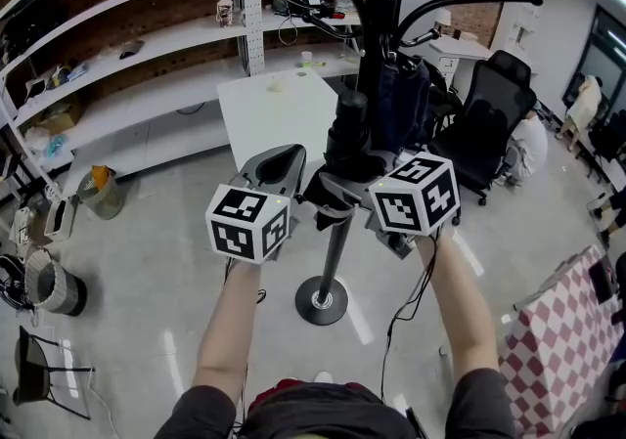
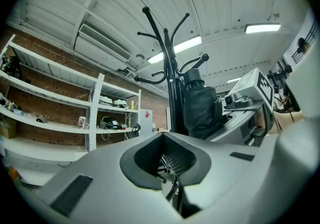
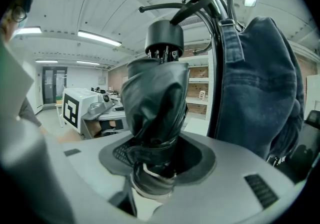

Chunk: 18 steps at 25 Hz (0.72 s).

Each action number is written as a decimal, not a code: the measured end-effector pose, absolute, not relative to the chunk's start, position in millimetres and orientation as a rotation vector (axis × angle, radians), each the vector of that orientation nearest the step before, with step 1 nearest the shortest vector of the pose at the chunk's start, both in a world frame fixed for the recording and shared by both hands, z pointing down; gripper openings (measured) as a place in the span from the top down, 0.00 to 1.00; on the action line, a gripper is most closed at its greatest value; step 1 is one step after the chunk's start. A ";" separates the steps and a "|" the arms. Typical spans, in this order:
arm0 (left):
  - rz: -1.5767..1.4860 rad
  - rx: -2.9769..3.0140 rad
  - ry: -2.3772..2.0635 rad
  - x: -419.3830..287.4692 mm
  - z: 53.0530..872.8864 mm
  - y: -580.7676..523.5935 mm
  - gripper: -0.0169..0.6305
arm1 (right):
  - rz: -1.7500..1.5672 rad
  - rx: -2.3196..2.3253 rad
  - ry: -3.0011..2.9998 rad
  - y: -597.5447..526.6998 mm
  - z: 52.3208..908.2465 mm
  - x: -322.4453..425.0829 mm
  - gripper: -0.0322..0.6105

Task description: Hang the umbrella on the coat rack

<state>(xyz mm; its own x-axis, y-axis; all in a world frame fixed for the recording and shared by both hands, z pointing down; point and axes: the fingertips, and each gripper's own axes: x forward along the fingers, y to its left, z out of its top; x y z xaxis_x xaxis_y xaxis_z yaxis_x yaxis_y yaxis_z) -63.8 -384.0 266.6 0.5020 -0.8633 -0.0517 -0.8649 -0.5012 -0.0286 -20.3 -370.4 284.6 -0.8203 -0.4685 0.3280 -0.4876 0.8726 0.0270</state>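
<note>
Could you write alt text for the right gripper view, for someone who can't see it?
The right gripper grips a folded black umbrella, held upright close to the camera. Beside it stands the black coat rack with a blue denim item hanging on it; the left gripper shows at far left.

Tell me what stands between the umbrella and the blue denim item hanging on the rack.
The coat rack's black pole stands between the umbrella and the denim item, close beside both. The right gripper view shows this.
</note>
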 end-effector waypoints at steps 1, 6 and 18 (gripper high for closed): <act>0.043 -2.683 1.540 -63.1 268.5 -383.8 0.96 | 0.083 0.721 -2.713 -369.9 287.2 -20.0 0.65; 0.030 -2.708 1.527 -58.2 275.6 -384.0 0.96 | 0.104 0.758 -2.699 -369.4 297.3 -16.4 0.65; 0.012 -2.773 1.481 -43.3 293.0 -378.2 0.96 | 0.192 0.940 -2.713 -374.8 307.3 6.3 0.65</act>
